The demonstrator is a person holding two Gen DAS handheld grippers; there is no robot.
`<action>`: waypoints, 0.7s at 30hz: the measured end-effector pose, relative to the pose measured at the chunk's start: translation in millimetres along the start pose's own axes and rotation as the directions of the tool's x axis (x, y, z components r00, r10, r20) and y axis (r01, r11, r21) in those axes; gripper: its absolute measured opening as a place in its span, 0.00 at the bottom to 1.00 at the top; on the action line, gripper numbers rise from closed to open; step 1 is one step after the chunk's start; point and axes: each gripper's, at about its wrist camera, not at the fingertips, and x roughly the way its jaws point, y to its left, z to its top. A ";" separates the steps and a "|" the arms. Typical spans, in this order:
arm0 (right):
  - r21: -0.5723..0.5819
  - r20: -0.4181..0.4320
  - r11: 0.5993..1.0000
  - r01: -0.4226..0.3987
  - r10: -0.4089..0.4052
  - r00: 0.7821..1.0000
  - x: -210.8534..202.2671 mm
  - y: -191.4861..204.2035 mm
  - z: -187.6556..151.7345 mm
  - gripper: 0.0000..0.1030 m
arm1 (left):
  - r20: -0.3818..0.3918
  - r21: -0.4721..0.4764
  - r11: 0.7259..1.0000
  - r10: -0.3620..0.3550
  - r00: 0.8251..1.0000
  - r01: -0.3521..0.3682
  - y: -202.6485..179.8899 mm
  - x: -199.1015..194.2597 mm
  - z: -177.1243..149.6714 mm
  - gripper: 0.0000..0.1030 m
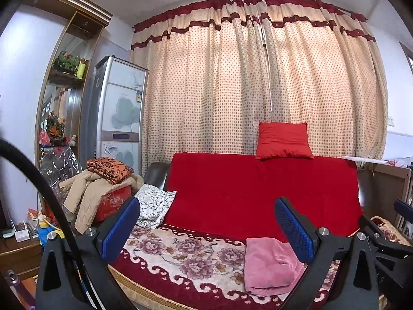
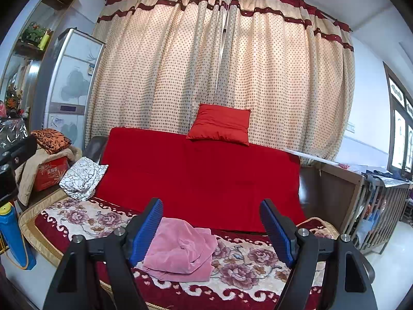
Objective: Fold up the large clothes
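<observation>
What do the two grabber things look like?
Both look alike. The left gripper and right gripper each have two black plastic jaws shaped like triangles with cut-out holes, silver round bolts, and bumpy blue pads inside. A black cable curves beside the left one.

Left gripper [image 1: 206, 228]: jaws spread wide, blue pads [image 1: 120, 228] facing inward, nothing between them, pointing level. Right gripper [image 2: 211, 230]: jaws likewise wide apart, nothing clamped between the pads [image 2: 277, 232], tilted slightly downward.
</observation>
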 end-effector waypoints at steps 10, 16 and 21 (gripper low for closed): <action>0.001 0.002 1.000 0.000 0.000 1.000 -1.8 2.2 -0.2 0.78 | -0.003 0.034 0.999 -0.003 1.000 0.003 -7.3 -0.9 -1.7 1.00; 0.003 0.002 1.000 0.001 -0.001 1.000 -1.9 2.4 -0.5 0.78 | 0.000 0.047 0.999 -0.006 1.000 0.006 -11.2 -3.1 -1.5 1.00; 0.006 -0.003 1.000 0.003 -0.003 1.000 -4.7 5.9 -0.8 0.78 | -0.002 0.058 0.998 -0.012 1.000 0.012 -15.1 -4.6 -1.7 1.00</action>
